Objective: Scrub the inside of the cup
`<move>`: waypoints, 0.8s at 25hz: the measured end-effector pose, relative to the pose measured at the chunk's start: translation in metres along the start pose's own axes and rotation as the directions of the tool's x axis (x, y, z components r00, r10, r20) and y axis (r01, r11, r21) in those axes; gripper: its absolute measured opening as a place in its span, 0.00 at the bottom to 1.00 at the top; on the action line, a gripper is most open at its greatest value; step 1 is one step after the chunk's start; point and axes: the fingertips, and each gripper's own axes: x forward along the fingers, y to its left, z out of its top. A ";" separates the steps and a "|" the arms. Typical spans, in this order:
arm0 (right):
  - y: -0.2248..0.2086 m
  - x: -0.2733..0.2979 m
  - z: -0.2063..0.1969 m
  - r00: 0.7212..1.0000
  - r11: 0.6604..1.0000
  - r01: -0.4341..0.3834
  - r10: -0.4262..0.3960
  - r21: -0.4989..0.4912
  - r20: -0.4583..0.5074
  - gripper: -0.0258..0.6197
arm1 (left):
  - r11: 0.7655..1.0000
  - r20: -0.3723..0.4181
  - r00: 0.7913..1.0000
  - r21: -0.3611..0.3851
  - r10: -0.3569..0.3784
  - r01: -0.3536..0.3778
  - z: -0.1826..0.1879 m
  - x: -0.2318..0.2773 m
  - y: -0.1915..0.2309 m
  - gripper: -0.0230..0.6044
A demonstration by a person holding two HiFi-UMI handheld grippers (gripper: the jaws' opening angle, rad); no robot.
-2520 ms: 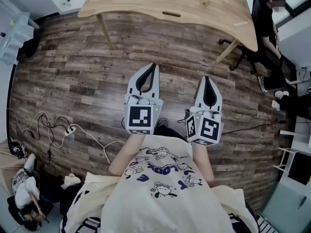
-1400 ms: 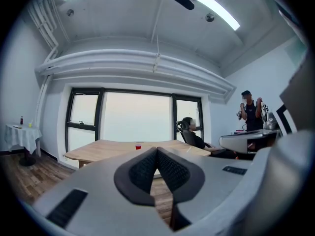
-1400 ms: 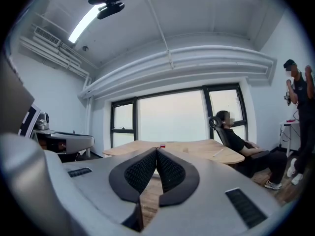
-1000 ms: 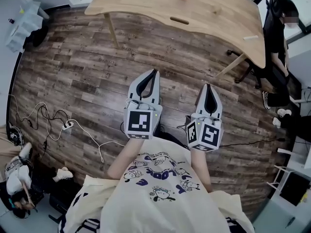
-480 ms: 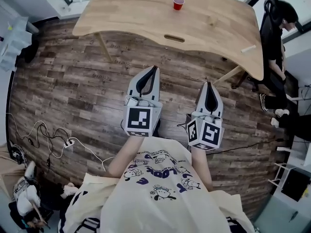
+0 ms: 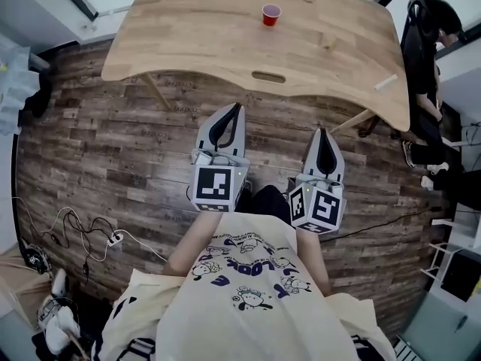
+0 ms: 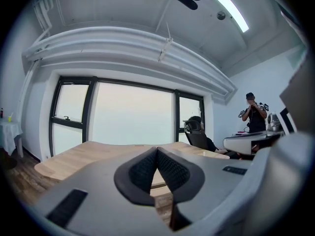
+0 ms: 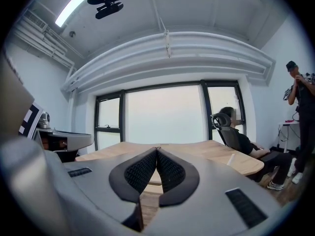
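Left gripper (image 6: 240, 105), right gripper (image 6: 321, 130) pinched closed, empty; red cup (image 6: 271, 14) on curved wooden table (image 6: 188, 28).

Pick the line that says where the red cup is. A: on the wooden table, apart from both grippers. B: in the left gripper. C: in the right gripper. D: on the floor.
A: the red cup stands on the wooden table, ahead of the left gripper and right gripper, both shut and empty.
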 end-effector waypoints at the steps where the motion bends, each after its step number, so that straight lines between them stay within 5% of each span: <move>1: -0.001 0.005 -0.001 1.000 1.000 0.003 -0.003 0.001 -0.008 0.04 | 1.000 -0.003 1.000 -0.001 -0.003 0.003 0.000 0.004 0.002 0.04; 20: -0.043 0.113 -0.002 0.999 0.999 -0.039 0.039 0.015 -0.034 0.04 | 0.999 -0.033 0.999 -0.030 0.030 -0.031 -0.003 0.106 0.013 0.04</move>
